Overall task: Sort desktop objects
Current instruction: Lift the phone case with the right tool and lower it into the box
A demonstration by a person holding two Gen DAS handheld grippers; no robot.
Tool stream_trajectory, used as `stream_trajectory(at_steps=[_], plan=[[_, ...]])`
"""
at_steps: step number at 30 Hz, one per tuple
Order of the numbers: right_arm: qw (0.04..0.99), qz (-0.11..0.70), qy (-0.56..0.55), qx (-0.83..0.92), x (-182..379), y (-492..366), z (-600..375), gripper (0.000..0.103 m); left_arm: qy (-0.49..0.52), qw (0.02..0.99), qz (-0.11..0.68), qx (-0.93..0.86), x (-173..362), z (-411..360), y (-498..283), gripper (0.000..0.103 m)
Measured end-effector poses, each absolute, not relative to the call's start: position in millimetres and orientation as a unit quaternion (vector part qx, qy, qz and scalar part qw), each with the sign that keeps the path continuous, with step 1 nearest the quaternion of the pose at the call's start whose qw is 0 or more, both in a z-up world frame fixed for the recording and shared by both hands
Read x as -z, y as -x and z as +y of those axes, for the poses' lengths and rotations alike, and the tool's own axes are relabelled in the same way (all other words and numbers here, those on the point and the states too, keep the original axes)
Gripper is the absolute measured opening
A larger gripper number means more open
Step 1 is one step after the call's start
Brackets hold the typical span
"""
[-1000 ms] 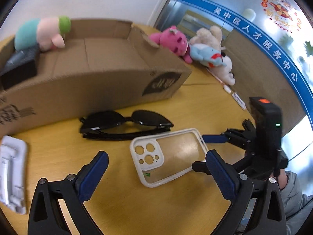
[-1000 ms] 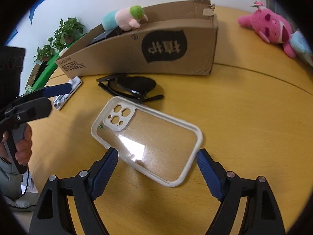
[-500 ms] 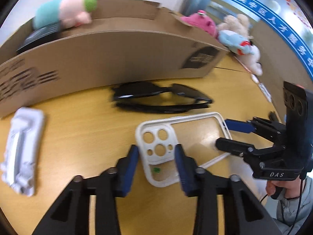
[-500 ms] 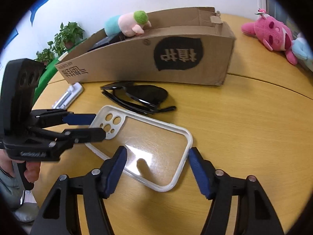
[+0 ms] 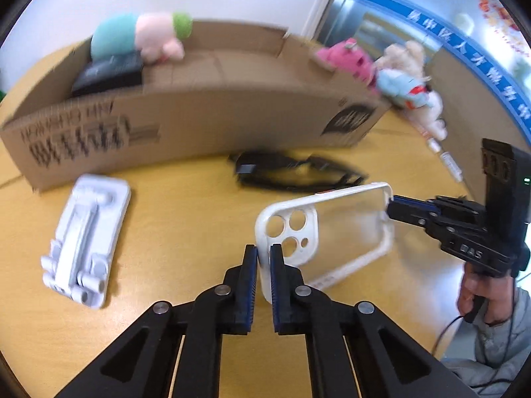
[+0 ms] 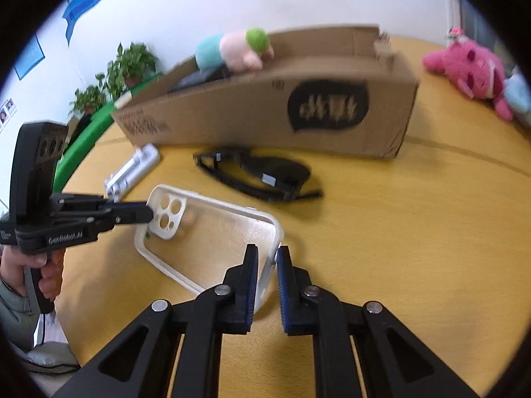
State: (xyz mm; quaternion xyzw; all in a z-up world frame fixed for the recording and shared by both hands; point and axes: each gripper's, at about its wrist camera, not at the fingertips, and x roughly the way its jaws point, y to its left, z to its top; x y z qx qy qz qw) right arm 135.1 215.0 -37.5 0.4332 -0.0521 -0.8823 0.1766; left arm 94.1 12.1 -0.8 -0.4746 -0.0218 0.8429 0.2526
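1. Phone case [image 5: 332,229]: glossy see-through plastic back, with a matt white rim that looks rubbery.
2. Table [image 6: 415,232]: smooth yellowish wood-look top with a slight sheen.
3. Box [image 5: 199,126]: plain brown cardboard, matt, printed in black.
4. Sunglasses [image 6: 262,172]: shiny black plastic.
5. Phone stand [image 5: 86,235]: smooth white plastic.
6. Gripper fingers [image 6: 249,282]: matt black plastic with ribbed blue pads and shiny metal rivets.
7. Pink toy [image 6: 471,66]: fuzzy plush cloth.

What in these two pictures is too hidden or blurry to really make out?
- Cardboard box lettering: motion blur in both views, unreadable.
- Box interior: the front wall hides it in the right view; only a plush toy and a dark item show.
- Sunglasses: smeared.
- White stand: partly behind the left gripper.
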Motion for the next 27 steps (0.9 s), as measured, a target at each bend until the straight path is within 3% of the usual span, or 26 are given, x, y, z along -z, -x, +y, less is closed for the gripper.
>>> stream_trajectory(at_steps=[13, 21, 27], plan=[[0.143, -0.012, -0.284, 0.948, -88.4, -120.8, 218.5, 0.013, 0.306, 0.272, 0.012, -0.912, -132.3, 16.9, -63.5, 0.004], [0.182, 0.010, -0.241, 0.953, -124.2, -74.2, 184.4, 0.013, 0.291, 0.220, -0.001, -0.931, -142.8, -33.2, -35.5, 0.004], [0.235, -0.002, -0.270, 0.934, -110.7, -21.8, 145.0, 0.013, 0.322, 0.171, -0.015, -0.931, -126.2, -83.9, -4.6, 0.004]])
